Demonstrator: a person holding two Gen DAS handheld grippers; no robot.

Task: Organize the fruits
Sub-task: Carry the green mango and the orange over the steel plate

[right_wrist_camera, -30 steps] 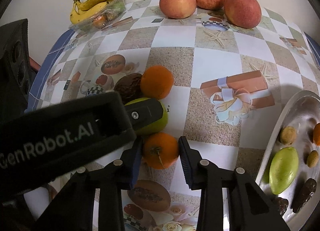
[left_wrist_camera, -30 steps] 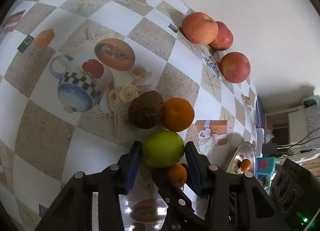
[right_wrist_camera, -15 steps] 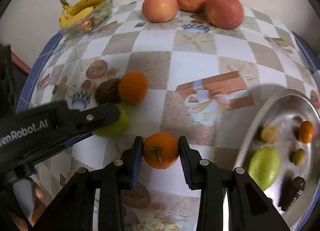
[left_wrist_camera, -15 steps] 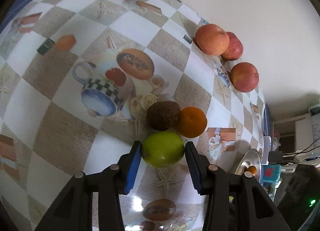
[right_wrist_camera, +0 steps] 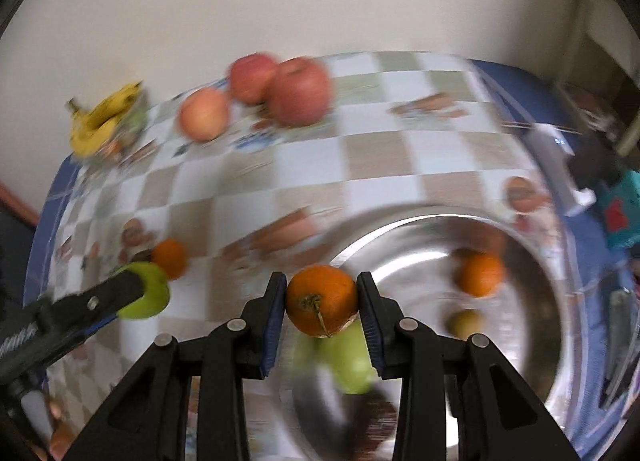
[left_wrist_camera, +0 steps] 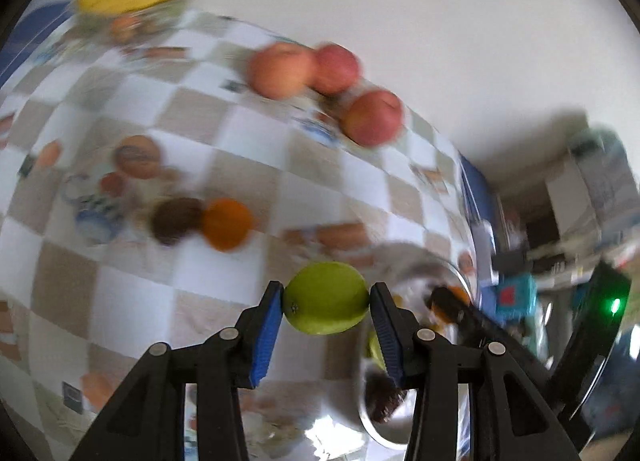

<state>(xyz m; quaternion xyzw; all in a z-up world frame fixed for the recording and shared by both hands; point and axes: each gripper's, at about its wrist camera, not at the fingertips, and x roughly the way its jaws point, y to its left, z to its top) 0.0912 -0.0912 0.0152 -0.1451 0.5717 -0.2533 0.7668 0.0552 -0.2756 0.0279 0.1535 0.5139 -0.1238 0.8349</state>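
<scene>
Gripping a green fruit [left_wrist_camera: 326,298] in left claw [left_wrist_camera: 326,303], right claw [right_wrist_camera: 322,301] clenched on an orange [right_wrist_camera: 322,300] above metal bowl [right_wrist_camera: 532,261]

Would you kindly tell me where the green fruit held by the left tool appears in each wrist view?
Left wrist: green fruit lower centre, clamped in the left tool.
Right wrist: green fruit at left edge, mid-height, partly behind that tool.
Shared landmark: three red apples by the wall.
</scene>
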